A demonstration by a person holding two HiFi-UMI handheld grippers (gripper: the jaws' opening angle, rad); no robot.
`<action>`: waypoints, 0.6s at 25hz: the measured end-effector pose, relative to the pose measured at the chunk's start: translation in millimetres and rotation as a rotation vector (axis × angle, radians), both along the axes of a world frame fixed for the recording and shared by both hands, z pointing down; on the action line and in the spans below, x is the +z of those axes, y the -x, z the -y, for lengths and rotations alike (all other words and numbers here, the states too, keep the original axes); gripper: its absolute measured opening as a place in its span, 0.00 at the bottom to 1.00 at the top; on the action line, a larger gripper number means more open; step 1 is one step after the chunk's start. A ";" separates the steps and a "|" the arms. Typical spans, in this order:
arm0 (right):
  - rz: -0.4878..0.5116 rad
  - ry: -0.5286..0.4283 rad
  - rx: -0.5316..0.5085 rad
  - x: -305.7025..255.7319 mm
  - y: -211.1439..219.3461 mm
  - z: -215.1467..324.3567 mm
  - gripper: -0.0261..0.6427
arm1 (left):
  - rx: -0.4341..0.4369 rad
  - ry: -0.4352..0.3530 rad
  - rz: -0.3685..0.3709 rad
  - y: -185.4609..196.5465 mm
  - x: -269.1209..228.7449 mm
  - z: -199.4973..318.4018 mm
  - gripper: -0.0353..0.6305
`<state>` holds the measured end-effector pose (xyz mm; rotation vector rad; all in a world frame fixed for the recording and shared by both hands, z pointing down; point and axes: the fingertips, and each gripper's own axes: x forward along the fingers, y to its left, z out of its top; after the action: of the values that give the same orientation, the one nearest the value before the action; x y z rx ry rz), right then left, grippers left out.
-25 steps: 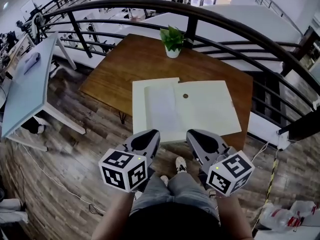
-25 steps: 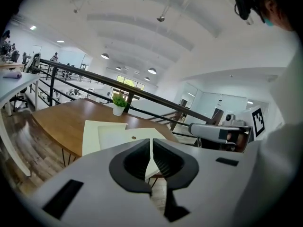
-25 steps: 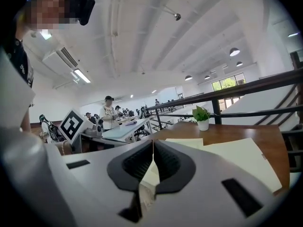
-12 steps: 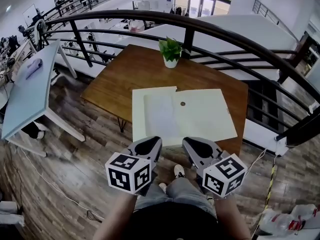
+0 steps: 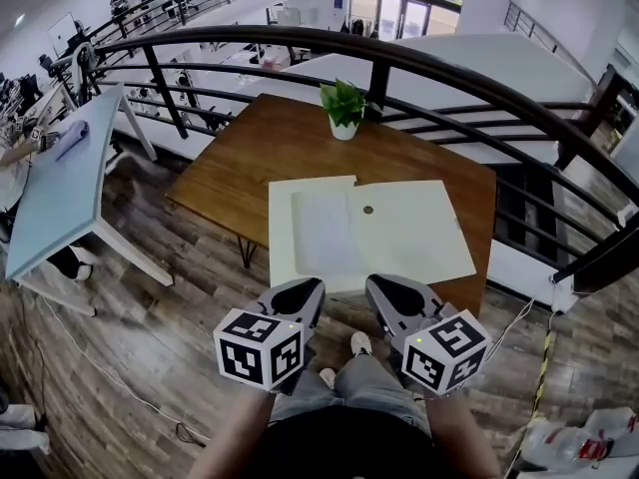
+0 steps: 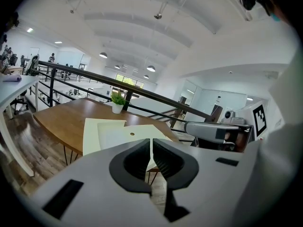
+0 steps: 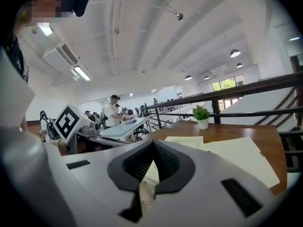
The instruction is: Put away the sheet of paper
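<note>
Wooden table; paper partly hides folder

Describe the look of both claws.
The left claw and right claw match: rounded grey shells with black-lined jaws. Each carries a white cube at its rear, printed with black square markers and showing a small green light.

Wood table, matt paper sheet, metal railing.
</note>
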<state>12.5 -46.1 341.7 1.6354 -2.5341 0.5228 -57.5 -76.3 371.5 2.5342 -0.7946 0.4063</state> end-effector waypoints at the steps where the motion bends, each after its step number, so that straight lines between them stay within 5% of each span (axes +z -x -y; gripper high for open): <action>1: 0.007 0.001 0.005 0.7 1.0 -0.2 0.08 | 0.000 0.003 0.000 1.9 0.9 -0.4 0.10; 15: 0.015 0.054 -0.003 18.8 15.1 -5.0 0.08 | 0.011 0.042 -0.006 8.3 9.0 -7.6 0.10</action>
<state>-2.6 -41.1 360.6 1.6156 -2.5094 0.5999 -65.8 -68.7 380.5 2.5010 -0.7624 0.4139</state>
